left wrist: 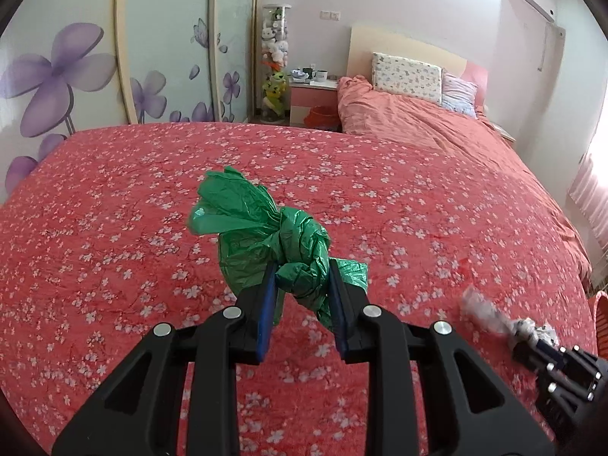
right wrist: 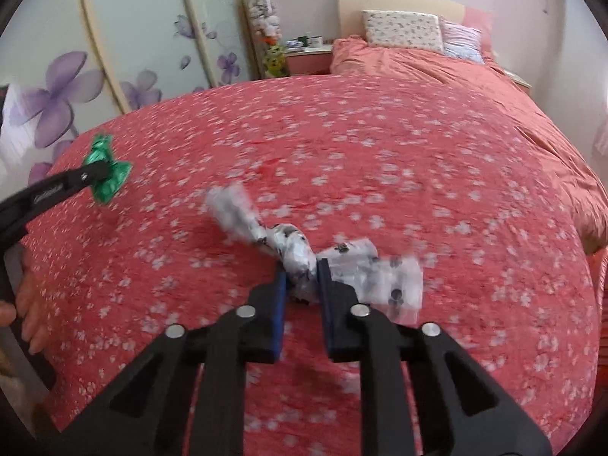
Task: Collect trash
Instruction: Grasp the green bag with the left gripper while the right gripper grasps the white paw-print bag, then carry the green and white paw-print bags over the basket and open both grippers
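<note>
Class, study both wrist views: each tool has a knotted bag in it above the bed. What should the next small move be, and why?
Probably carry both bags off the bed toward a bin. The left tool is shut on the green bag and the right tool is shut on the white printed bag, both clear of the red bedspread, on which no other loose trash shows. An orange object at the bed's edge might be a bin; unclear.

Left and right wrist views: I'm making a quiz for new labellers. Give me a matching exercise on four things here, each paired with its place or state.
Things:
1. green bag
2. white printed bag
3. floral pillow
4. mugs

Places or states:
A. against the headboard
B. on the bedside table
C. knotted, in the left gripper
D. knotted, in the right gripper

Pairs: 1-C, 2-D, 3-A, 4-B
</note>
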The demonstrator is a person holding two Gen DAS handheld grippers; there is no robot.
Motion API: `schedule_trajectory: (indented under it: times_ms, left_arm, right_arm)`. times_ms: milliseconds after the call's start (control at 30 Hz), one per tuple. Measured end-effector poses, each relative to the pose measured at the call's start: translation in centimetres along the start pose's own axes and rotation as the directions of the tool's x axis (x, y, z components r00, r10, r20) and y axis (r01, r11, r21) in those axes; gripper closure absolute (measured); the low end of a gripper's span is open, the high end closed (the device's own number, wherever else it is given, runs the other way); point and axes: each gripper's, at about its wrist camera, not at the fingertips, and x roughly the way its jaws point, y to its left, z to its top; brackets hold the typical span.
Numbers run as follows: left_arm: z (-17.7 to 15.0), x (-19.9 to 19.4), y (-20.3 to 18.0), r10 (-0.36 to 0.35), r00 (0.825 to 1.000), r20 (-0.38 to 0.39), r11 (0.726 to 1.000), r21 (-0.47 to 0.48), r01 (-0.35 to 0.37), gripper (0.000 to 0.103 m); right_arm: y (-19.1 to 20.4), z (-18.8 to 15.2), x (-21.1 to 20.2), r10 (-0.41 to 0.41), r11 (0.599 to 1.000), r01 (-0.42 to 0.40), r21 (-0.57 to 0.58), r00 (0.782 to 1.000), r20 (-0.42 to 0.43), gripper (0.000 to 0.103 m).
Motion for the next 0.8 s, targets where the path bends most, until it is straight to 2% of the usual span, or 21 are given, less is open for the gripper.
schedule_trajectory:
  times_ms: [233, 467, 800]
  left_arm:
    - [-0.9, -1.6, -3.1, -0.041, 0.999, 0.013, 0.998, 0.054, 0.04, 0.077]
    - [-1.9, -3.3, -7.8, -0.095, 0.995, 0.024, 0.986, 0.138, 0.091, 0.077]
    - [-3.3, -5.1, -13.8, -0.19, 0.982, 0.01, 0.957, 0.223, 0.183, 0.077]
  right_arm:
    - [-6.1, -0.9, -4.6, -0.116, 0.984, 0.104, 0.148, 0.99, 0.079, 0.09]
    - [-10.6, -2.5, -9.0, -0.268, 0.944, 0.236, 0.229, 0.956, 0.122, 0.09]
    - [-13.5, -5.4, -13.4, -0.345, 0.913, 0.288, 0.289, 0.924, 0.168, 0.09]
